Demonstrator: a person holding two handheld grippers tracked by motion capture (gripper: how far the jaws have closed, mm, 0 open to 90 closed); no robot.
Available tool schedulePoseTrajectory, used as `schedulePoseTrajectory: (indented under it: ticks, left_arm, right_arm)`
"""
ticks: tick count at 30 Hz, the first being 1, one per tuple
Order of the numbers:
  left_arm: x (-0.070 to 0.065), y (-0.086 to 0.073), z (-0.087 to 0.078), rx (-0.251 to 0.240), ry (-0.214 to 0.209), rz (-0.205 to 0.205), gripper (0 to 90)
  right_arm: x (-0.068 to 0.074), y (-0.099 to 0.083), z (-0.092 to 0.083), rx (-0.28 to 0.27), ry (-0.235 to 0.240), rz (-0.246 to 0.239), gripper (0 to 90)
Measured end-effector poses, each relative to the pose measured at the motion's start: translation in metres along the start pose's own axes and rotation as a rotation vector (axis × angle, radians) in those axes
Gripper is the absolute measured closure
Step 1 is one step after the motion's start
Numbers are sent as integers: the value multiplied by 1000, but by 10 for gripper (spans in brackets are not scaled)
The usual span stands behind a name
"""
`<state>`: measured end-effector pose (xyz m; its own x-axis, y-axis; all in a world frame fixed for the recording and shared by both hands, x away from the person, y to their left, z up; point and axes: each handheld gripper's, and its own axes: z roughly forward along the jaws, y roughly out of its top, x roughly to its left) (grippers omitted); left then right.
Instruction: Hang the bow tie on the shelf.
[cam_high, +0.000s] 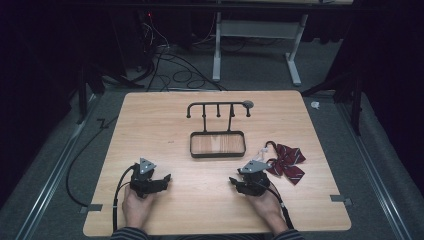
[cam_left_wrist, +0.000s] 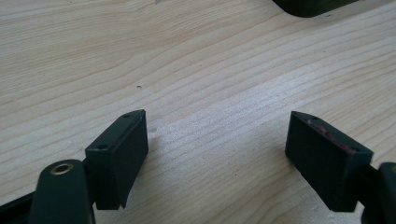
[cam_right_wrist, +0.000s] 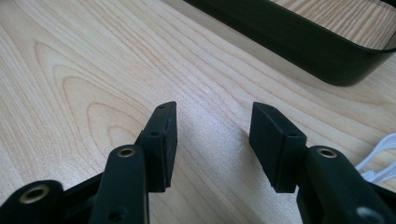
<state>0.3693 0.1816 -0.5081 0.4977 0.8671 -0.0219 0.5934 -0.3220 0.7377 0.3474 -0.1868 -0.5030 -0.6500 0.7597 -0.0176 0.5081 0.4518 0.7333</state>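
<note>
Both tools resting low on the worktop, jaws apart, gripping nothing.

Right tool (cam_high: 239, 183), jaws spread over bare wood (cam_right_wrist: 212, 140), held just near-side and right of the black tray (cam_high: 217, 144); striped bow tie (cam_high: 286, 162) lying right of the tray, just beyond and beside that tool, untouched, its white strap (cam_right_wrist: 380, 161) peeking in at the right gripper view's edge. Left tool (cam_high: 162, 181) (cam_left_wrist: 217, 154), jaws wide over bare wood, near-side and left of the tray. Hook rack (cam_high: 218, 106) rising from the tray's far edge.
</note>
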Motion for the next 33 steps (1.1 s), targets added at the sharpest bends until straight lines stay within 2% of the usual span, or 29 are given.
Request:
schedulePoseTrajectory:
  ticks: [14, 21, 25, 28, 33]
  left_arm:
    - [0, 0, 0, -1, 1, 2, 216]
    - [0, 0, 0, -1, 2, 2, 216]
    - [0, 0, 0, 1, 1, 2, 216]
    - [0, 0, 0, 0, 2, 2, 215]
    - [0, 0, 0, -1, 2, 1, 216]
  right_arm:
    - [0, 0, 0, 0, -4, 13, 551]
    - [-1, 0, 0, 0, 19, 16, 532]
    - [-3, 0, 0, -5, 42, 55, 514]
    - [-4, 1, -1, -2, 49, 63, 522]
    - [-5, 3, -12, -55, 56, 71, 538]
